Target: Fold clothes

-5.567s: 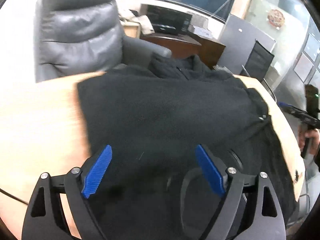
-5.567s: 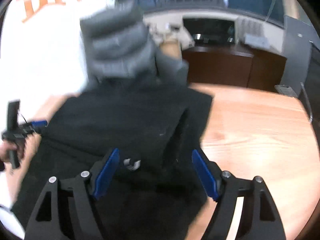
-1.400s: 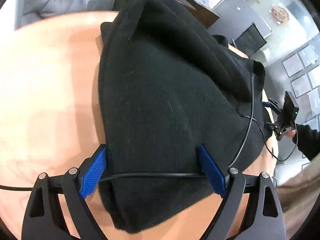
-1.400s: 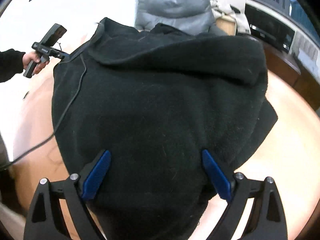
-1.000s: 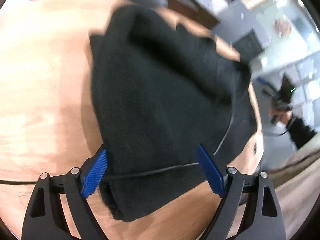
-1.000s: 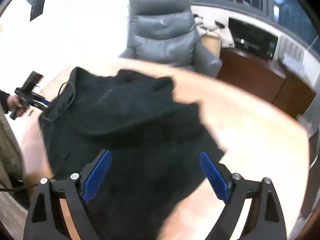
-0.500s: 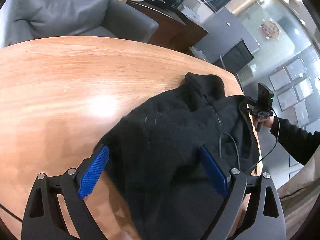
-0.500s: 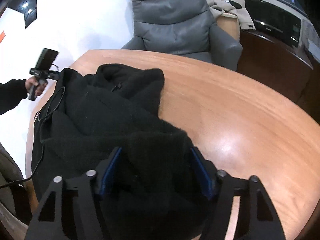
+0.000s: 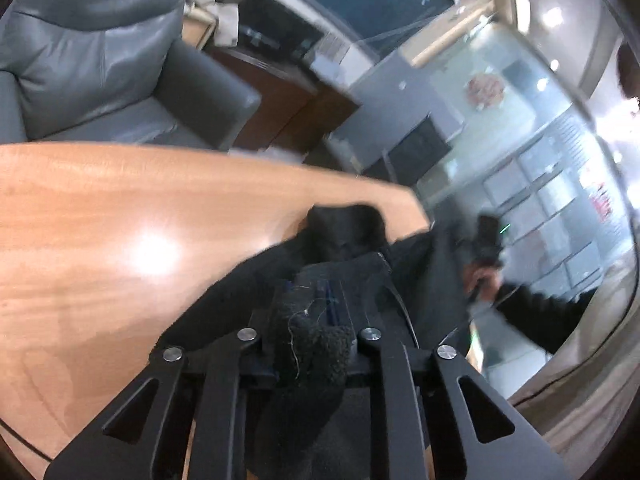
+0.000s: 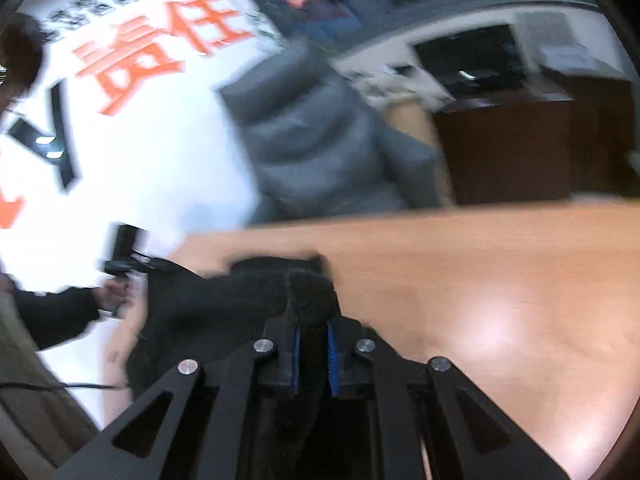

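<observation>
1. Left wrist view: the left gripper (image 9: 310, 312) is clamped on a bunched fold of the black fleece garment (image 9: 348, 248), which lies on the wooden table (image 9: 120, 216).
2. The right gripper (image 10: 312, 350) pinches the same garment (image 10: 224, 300) between its blue pads (image 10: 332, 350).
3. A grey armchair (image 9: 100, 60) stands beyond the table.

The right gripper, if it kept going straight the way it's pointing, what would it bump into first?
The right gripper is shut on the black garment, whose bunched fabric lies directly ahead. Beyond that comes the wooden table, then probably the grey armchair, though blur hides depth.
</observation>
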Available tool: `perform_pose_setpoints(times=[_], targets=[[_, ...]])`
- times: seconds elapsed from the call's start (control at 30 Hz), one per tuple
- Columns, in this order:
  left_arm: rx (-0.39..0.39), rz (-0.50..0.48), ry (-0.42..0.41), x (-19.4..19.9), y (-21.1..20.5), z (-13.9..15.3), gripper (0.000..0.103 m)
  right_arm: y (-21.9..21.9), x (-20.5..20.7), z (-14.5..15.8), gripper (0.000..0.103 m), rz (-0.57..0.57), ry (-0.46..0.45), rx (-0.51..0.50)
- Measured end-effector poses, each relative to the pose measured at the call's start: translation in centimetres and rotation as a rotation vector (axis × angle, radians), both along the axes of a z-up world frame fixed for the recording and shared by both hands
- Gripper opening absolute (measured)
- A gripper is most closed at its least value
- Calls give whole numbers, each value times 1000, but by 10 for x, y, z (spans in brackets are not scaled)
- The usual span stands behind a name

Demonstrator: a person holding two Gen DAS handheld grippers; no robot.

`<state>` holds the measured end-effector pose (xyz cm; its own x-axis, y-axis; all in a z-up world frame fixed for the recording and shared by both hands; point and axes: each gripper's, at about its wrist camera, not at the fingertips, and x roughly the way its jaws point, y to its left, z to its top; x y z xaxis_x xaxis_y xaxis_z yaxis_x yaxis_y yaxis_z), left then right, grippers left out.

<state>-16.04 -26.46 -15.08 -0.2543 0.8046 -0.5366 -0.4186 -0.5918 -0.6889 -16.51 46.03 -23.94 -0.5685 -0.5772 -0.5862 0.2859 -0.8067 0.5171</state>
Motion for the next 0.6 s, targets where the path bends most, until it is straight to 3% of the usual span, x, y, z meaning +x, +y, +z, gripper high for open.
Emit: perform_pose_setpoints(times=[0.07, 0.13, 0.27, 0.37, 0.43, 0.5, 0.57, 0.6], targets=[[25, 19, 0, -7, 6, -6, 14, 2, 0, -20, 10, 4, -71, 53], [35, 26, 4, -16, 14, -12, 14, 4, 3, -15, 10, -8, -28, 39], [60, 18, 27, -38, 33, -18, 14, 15, 4, -27, 11, -41, -43, 37], [2, -3, 32, -60, 57, -31, 15, 21, 11, -23, 11, -72, 7, -2], [-63, 3, 18, -75, 73, -49, 17, 23, 10, -33, 12, -89, -25, 16], [-119, 48, 13, -86, 76, -60, 22, 23, 5, -47, 20, -90, -112, 67], [-145, 115, 8, -95, 70, -63, 22, 30, 5, -47, 51, -137, -140, 104], [-132, 143, 19, -96, 64, -57, 28, 32, 6, -41, 56, -168, -132, 124]])
